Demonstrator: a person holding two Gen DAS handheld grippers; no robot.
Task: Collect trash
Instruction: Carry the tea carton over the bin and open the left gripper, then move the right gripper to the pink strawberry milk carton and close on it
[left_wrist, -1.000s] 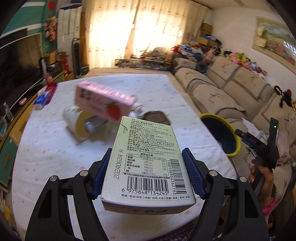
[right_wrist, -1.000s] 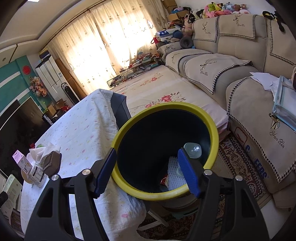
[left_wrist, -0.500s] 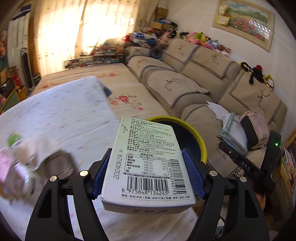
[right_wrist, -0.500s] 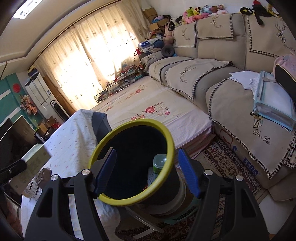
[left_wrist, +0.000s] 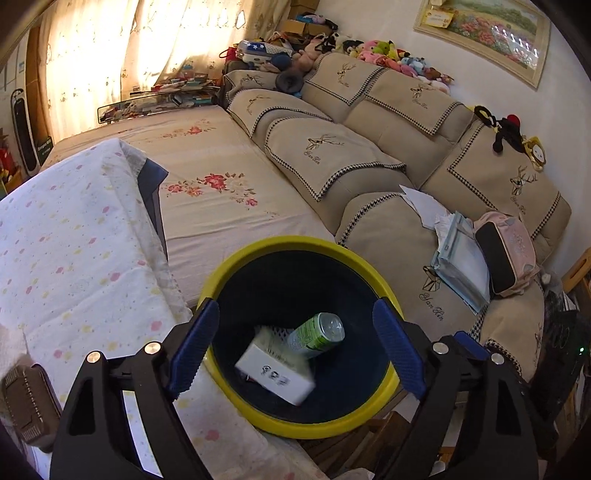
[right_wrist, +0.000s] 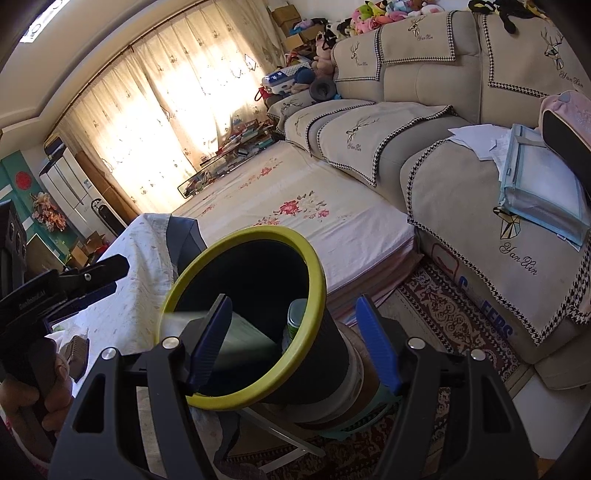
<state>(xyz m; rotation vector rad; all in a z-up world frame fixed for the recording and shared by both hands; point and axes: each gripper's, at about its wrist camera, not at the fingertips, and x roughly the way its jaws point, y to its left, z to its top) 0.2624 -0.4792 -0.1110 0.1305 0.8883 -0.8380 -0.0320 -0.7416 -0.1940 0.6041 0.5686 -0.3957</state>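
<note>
My left gripper (left_wrist: 295, 347) hangs over the yellow-rimmed bin (left_wrist: 236, 266), jaws spread with nothing between them. The white carton (left_wrist: 275, 378) lies blurred inside the bin, beside a green can (left_wrist: 317, 334). My right gripper (right_wrist: 293, 341) has its jaws spread around the bin's rim. The bin stands just off the corner of the worktop (left_wrist: 74, 258).

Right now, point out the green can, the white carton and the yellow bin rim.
green can (left_wrist: 320, 334): left wrist view, on its side wall below the silver top.
white carton (left_wrist: 275, 378): left wrist view, on its printed end face.
yellow bin rim (left_wrist: 295, 242): left wrist view, far edge.
</note>
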